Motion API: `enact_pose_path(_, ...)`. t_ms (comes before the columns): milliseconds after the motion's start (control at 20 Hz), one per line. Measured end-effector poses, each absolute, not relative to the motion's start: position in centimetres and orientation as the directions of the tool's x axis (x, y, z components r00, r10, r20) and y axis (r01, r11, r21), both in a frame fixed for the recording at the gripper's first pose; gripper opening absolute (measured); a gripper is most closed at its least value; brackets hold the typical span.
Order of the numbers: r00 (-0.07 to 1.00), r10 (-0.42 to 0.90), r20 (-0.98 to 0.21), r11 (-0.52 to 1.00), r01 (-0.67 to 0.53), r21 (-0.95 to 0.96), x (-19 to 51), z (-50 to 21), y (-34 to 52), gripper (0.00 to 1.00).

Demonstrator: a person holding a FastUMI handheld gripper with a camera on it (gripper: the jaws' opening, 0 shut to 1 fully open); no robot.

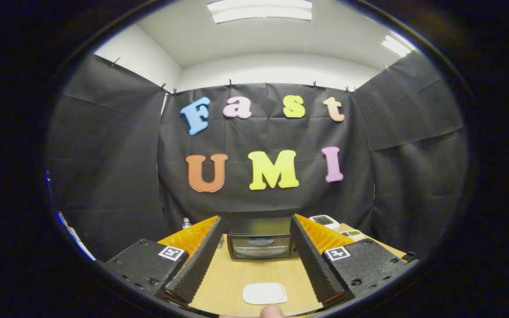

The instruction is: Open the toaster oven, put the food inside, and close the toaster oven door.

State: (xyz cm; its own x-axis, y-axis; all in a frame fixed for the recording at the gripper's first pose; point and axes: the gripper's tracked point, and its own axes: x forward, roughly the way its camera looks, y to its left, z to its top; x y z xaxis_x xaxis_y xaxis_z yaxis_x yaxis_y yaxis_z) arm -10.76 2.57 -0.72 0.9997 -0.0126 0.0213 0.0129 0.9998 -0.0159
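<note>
Wood table (237,276), toaster oven (261,240), white plate (264,293)

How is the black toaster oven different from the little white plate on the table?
The toaster oven is a dark, boxy thing standing upright beyond the fingers, while the white plate is pale, flat and lies low between them. The oven has a front door, which is closed; the plate is an open dish with nothing on it. Both rest on the same wooden table, in line between the open gripper fingers.
</note>
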Motion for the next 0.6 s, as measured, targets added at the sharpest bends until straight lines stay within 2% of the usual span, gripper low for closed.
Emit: enact_pose_path(600,1.000,-0.002,0.012,0.999,0.002,-0.044,-9.7,-1.3,3.7,1.00)
